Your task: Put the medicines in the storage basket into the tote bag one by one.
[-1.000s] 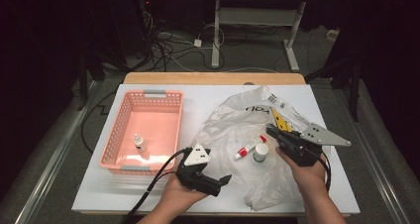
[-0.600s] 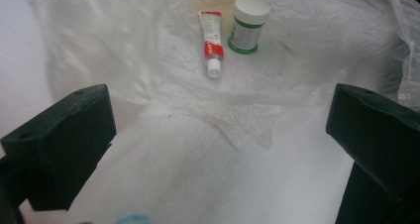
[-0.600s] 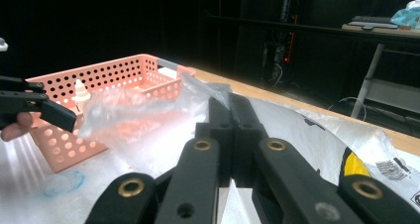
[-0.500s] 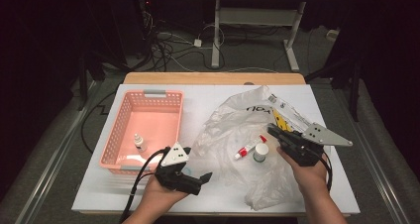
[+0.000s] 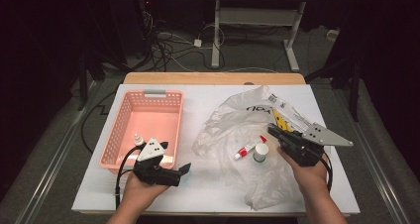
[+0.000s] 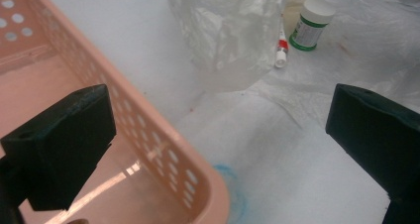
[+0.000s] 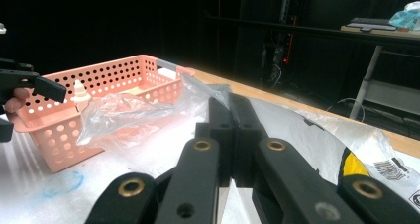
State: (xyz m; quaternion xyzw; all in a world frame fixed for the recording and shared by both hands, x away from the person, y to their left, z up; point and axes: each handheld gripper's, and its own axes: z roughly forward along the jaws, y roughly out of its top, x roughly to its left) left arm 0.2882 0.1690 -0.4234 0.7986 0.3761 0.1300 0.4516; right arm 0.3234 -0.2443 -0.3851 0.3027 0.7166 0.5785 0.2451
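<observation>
Since it left the bag (image 5: 233,130): left gripper (image 5: 184,169) at basket (image 5: 115,140).

The left hand-held gripper (image 5: 184,168) is held level with jaws wide apart; the right hand-held gripper (image 5: 271,130) is kept clamped together.

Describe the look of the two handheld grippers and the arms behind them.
Both the left gripper and the right gripper are black, each topped by a grey three-cornered plate with dark dots. Blocky black jaws; brass-coloured rivets on the right one's linkage. A black cable trails from each. Forearms are bare, no sleeves.
</observation>
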